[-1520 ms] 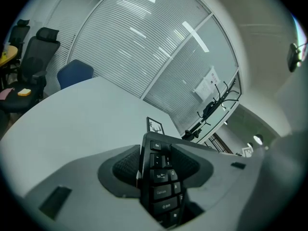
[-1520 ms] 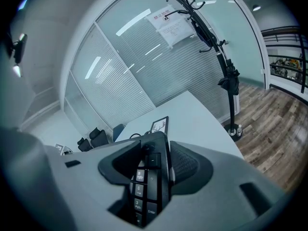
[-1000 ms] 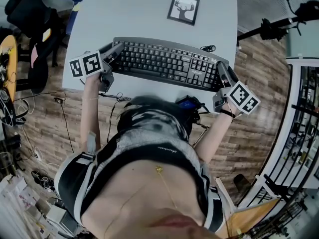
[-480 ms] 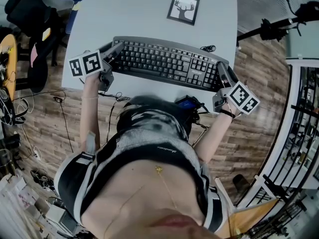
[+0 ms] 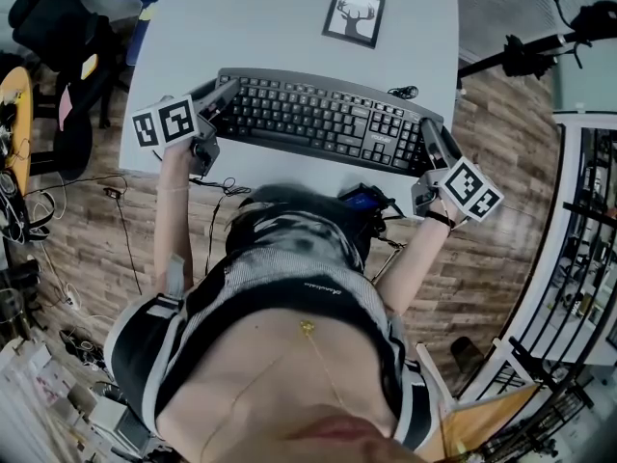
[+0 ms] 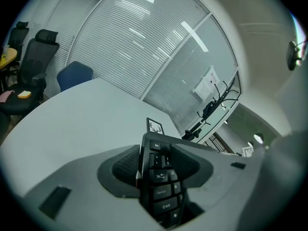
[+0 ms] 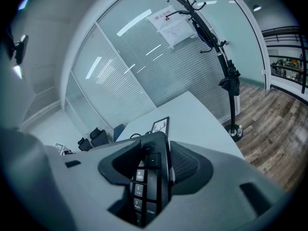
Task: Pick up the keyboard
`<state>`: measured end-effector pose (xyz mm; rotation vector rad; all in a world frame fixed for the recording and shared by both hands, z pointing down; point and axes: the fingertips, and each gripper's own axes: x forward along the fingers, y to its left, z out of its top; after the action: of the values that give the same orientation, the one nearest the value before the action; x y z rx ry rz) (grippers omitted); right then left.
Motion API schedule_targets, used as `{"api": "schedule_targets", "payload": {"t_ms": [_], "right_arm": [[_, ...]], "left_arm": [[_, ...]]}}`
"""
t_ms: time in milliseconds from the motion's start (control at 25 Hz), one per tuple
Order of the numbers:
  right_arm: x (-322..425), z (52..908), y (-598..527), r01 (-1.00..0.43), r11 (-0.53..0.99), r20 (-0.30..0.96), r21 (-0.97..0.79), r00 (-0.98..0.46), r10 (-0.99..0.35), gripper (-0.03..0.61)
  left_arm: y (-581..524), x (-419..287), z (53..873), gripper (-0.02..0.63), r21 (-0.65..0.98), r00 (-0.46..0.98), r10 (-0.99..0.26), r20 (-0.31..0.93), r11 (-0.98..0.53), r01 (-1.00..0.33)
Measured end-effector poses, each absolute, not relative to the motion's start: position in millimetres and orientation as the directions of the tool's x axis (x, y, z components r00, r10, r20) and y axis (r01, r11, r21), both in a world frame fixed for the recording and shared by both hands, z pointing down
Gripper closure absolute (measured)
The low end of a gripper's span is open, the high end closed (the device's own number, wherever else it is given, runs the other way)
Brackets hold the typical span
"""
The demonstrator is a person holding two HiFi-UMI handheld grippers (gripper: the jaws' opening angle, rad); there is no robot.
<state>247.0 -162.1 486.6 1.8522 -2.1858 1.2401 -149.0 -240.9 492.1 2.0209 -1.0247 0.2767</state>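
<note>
A black keyboard (image 5: 318,119) lies across the near part of the grey table (image 5: 251,17), held at both ends. My left gripper (image 5: 222,95) is shut on its left end; in the left gripper view the key column with Esc (image 6: 161,186) sits clamped between the ribbed pads (image 6: 126,166). My right gripper (image 5: 430,139) is shut on the right end, and the numeric-pad keys (image 7: 147,186) fill the gap between its pads (image 7: 185,163). Whether the keyboard rests on the table or hangs just above it is not visible.
A small framed deer picture (image 5: 354,16) stands on the table behind the keyboard. A thin cable (image 5: 403,93) lies by the keyboard's far right corner. Office chairs (image 5: 48,17) stand at the left, and a black stand (image 5: 530,56) stands on the wooden floor at the right.
</note>
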Motion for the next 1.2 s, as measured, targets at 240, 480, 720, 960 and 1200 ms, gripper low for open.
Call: {"api": "schedule_targets", "payload": {"t_ms": [240, 480, 720, 960, 1200], "right_arm": [[246.6, 487.2, -161.8, -0.838, -0.021, 0.488, -0.545, -0.297, -0.821, 0.39], [248.2, 486.6, -161.7, -0.839, -0.019, 0.485, -0.544, -0.296, -0.822, 0.39], [246.6, 485.0, -161.6, -0.842, -0.014, 0.484, -0.539, -0.296, -0.824, 0.391], [246.6, 483.7, -160.8, -0.844, -0.013, 0.481, -0.536, -0.293, -0.826, 0.39], [247.1, 486.4, -160.6, -0.846, -0.015, 0.485, -0.534, -0.291, -0.824, 0.39]], "left_arm": [[-241.0, -148.9, 492.5, 0.428, 0.582, 0.644, -0.56, 0.521, -0.319, -0.749], [-241.0, -147.4, 491.5, 0.43, 0.58, 0.643, -0.563, 0.52, -0.32, -0.749], [-241.0, -148.5, 490.4, 0.434, 0.581, 0.643, -0.562, 0.52, -0.319, -0.749], [-240.6, -148.0, 490.2, 0.434, 0.582, 0.645, -0.561, 0.518, -0.32, -0.747], [-241.1, -147.4, 492.7, 0.434, 0.583, 0.646, -0.559, 0.52, -0.32, -0.747]]}}
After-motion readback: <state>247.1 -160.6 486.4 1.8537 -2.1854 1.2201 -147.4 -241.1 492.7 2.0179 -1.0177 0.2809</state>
